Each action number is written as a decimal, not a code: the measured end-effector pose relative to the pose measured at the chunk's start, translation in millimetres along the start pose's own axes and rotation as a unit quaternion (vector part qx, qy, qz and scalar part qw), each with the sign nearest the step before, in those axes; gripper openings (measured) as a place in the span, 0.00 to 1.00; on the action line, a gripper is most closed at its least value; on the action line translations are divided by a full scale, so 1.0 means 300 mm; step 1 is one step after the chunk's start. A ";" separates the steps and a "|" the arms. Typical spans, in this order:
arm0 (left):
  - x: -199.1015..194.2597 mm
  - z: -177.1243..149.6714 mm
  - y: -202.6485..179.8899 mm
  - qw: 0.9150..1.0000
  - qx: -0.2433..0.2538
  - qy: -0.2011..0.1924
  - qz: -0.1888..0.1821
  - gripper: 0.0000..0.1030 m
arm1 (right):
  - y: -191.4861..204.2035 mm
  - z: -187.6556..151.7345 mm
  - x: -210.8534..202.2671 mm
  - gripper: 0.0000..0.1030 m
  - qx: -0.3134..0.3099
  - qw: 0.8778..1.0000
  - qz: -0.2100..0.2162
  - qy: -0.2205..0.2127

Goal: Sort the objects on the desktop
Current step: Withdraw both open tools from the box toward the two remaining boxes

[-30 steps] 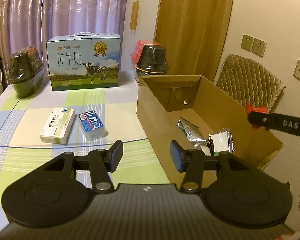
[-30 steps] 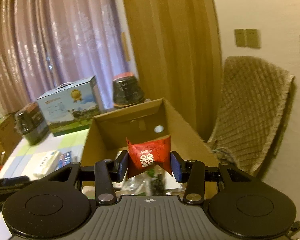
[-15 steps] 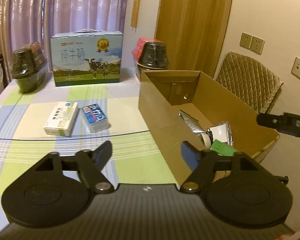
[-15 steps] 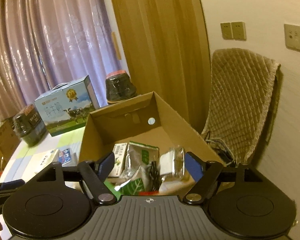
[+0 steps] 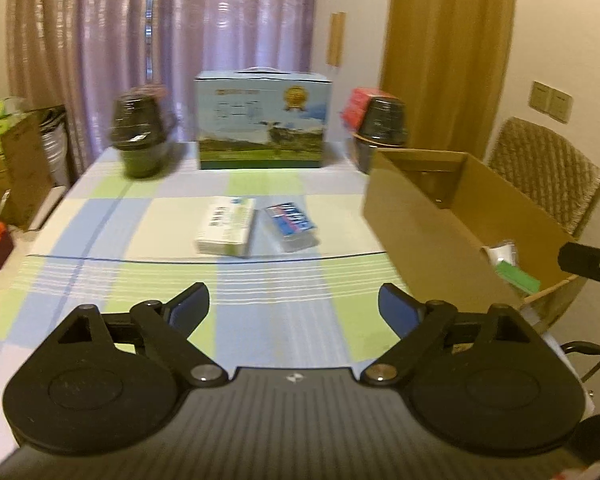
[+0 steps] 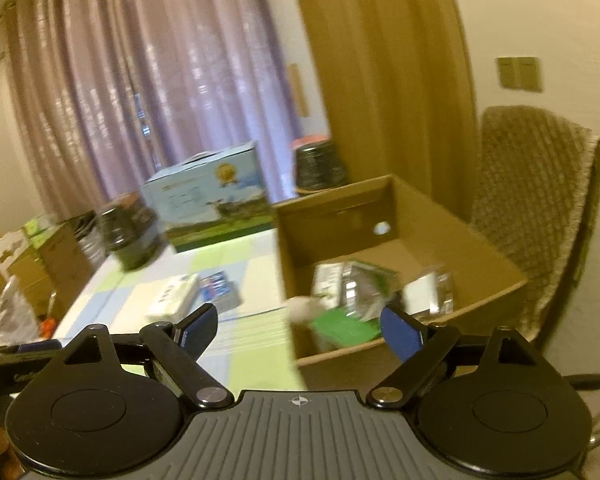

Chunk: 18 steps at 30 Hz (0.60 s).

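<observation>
A white and green box (image 5: 227,230) and a small blue pack (image 5: 291,226) lie side by side on the checked tablecloth (image 5: 100,216), well ahead of my left gripper (image 5: 294,307), which is open and holds nothing. An open cardboard box (image 5: 432,232) stands at the table's right end with several packets inside (image 6: 360,288). My right gripper (image 6: 298,322) is open and empty, hovering near the cardboard box's (image 6: 404,216) front corner. The white box (image 6: 174,296) and blue pack (image 6: 220,286) show to its left. Both views are blurred.
A milk carton case (image 5: 262,120) stands at the table's far edge between two dark wrapped pots (image 5: 140,136) (image 5: 380,124). A padded chair (image 5: 548,176) is behind the cardboard box. Stacked cartons (image 5: 4,152) sit left of the table. Curtains hang behind.
My right gripper opened and let the red packet go over the cardboard box, then swung left. My left gripper opened wider and turned left to face the table's middle.
</observation>
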<state>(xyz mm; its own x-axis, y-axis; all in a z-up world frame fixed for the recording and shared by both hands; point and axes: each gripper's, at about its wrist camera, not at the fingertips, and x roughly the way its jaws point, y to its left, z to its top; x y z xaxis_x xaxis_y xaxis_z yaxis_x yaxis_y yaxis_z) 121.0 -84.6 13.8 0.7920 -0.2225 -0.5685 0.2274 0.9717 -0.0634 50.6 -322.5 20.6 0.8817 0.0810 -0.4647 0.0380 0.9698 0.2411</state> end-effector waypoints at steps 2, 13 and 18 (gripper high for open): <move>-0.024 -0.009 0.042 1.000 0.001 0.003 0.009 0.92 | 0.045 -0.013 0.008 0.85 -0.009 1.000 0.011 0.007; -0.133 -0.050 0.219 0.999 -0.018 0.010 0.046 0.97 | 0.216 -0.055 0.022 0.90 -0.052 0.997 0.044 0.030; -0.155 -0.061 0.261 0.998 -0.028 0.009 0.053 0.99 | 0.258 -0.075 0.033 0.92 -0.061 0.996 0.050 0.039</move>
<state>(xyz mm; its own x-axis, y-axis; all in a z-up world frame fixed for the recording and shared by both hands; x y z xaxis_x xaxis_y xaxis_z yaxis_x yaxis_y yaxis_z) 91.6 3.3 20.4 0.7991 -0.1174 -0.5896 0.1111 0.9927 -0.0470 51.7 -241.6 15.3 0.8389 0.1919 -0.5094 -0.1105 0.9763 0.1860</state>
